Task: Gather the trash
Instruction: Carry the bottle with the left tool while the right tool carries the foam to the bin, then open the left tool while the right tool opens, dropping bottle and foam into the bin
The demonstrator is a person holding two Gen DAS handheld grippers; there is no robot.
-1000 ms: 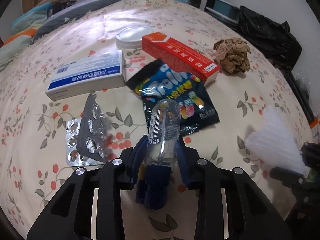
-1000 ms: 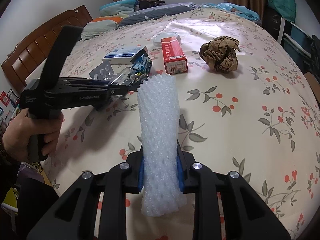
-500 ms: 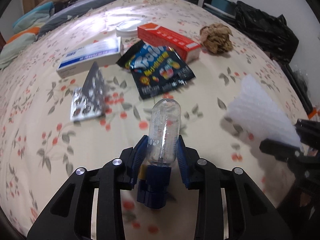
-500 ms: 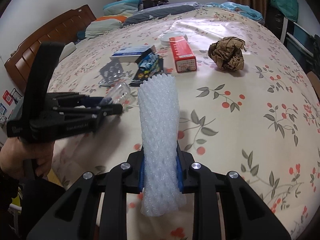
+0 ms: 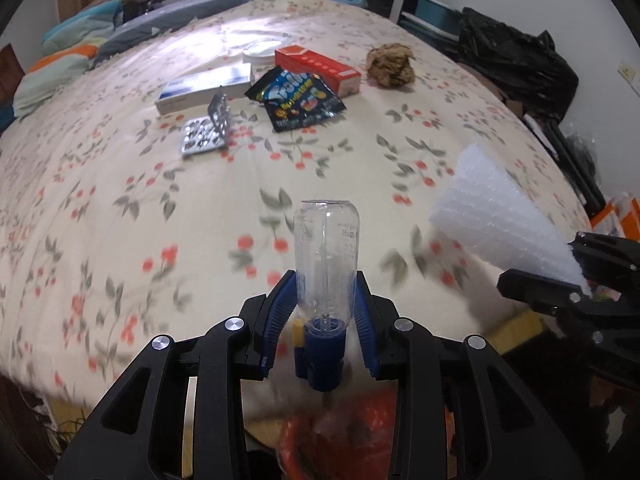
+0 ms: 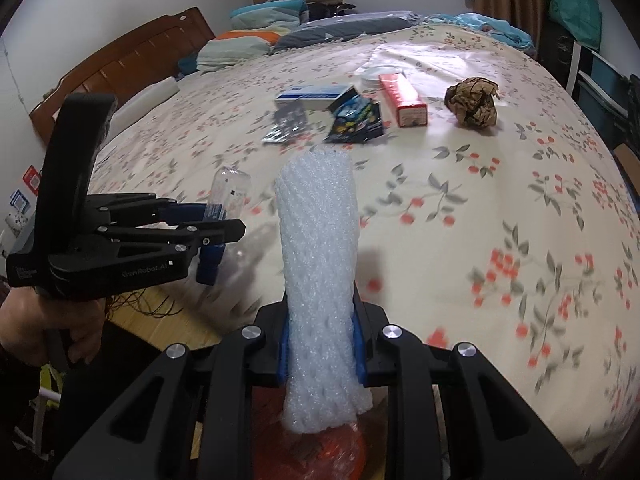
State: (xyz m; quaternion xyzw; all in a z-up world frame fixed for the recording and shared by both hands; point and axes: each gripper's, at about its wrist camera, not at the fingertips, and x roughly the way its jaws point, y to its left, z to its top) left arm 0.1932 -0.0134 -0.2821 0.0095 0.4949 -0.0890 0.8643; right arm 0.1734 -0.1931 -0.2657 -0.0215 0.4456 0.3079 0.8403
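Trash: the left gripper (image 5: 326, 312) is squeezed on a clear bottle (image 5: 326, 248), the right gripper (image 6: 320, 344) on a foam roll (image 6: 318, 264), both at the bed (image 6: 500, 208) edge. Keep both squeezes tight until right over the red bin (image 5: 360, 440) below, then let go.

Cream bedspread (image 5: 120, 184) with red-berry sprigs; clear bottle (image 5: 326, 248), blue cap.
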